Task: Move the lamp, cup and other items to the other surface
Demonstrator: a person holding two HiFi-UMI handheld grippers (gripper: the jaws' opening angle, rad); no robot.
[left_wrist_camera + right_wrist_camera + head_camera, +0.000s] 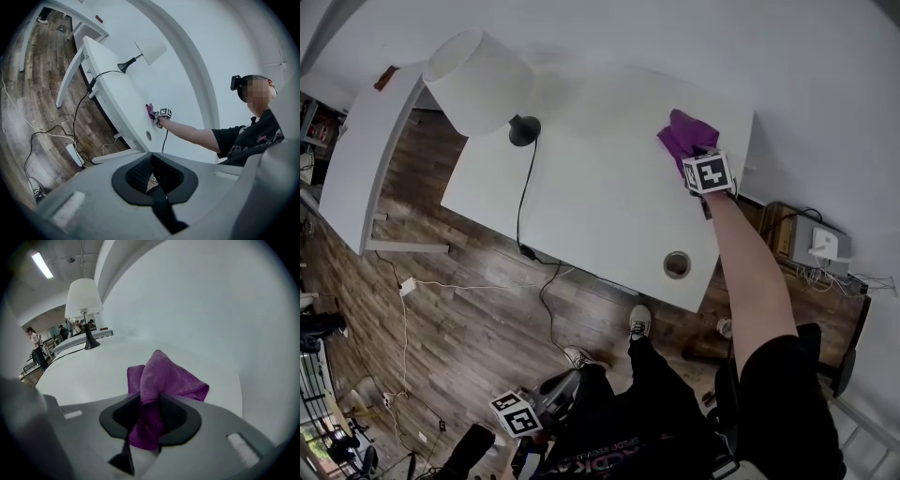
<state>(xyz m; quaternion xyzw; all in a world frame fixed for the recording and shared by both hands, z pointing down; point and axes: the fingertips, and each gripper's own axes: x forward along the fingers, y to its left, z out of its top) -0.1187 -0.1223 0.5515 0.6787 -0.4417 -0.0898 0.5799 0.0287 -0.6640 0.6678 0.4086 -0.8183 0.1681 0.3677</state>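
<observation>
The white desk (600, 216) carries the lamp (478, 80) upright at its far left corner. The right gripper (150, 416) is at the desk's far right, near the wall, its jaws clamped on the purple cloth (161, 376), whose bunched fold rises lengthwise out of them. The left gripper (151, 176) hangs low above the floor, jaws together and empty.

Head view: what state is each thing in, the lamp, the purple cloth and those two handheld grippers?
Lamp: upright on the table, cord trailing off the edge.
Right gripper: shut on the cloth.
Cloth: bunched up, pinched in the middle.
Left gripper: shut, empty, held low, away from the table.
</observation>
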